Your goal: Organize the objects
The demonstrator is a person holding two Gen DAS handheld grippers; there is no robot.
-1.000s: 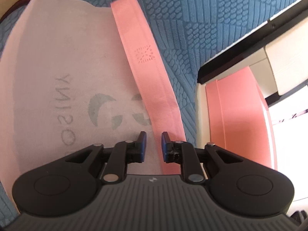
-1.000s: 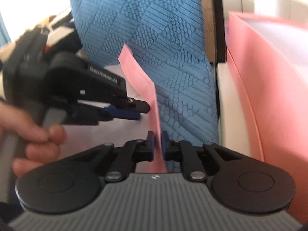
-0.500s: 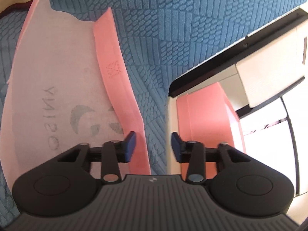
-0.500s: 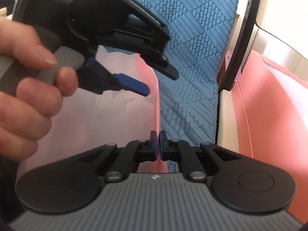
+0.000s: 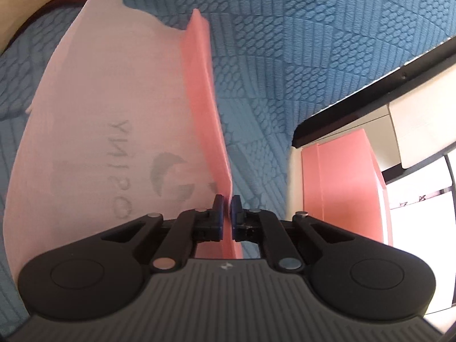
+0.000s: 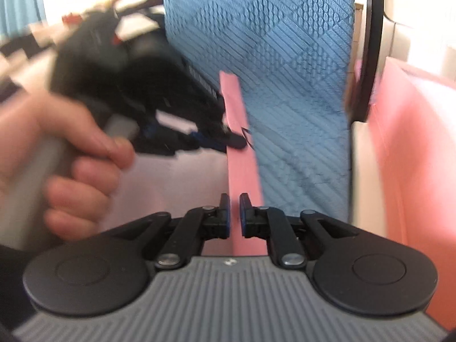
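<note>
A pale pink fabric bag (image 5: 108, 119) with grey lettering lies on a blue textured cover (image 5: 299, 57). Its darker pink strap (image 5: 203, 119) runs along the bag's right edge. My left gripper (image 5: 227, 208) is shut on the strap, which passes between its blue pads. In the right wrist view the strap (image 6: 242, 165) stands on edge. My right gripper (image 6: 234, 208) has its jaws slightly apart with the strap between them. The left gripper (image 6: 228, 139), blurred and held by a hand, grips the strap further up.
A pink box (image 5: 342, 185) stands to the right beside a black-edged white surface (image 5: 370, 97). In the right wrist view the pink box (image 6: 413, 156) fills the right side, next to a black frame (image 6: 370, 42). A bright window area lies beyond.
My left gripper closed from wide open onto the pink strap. My right gripper, shut on the strap before, has opened a little. The strap now stands more on edge.
</note>
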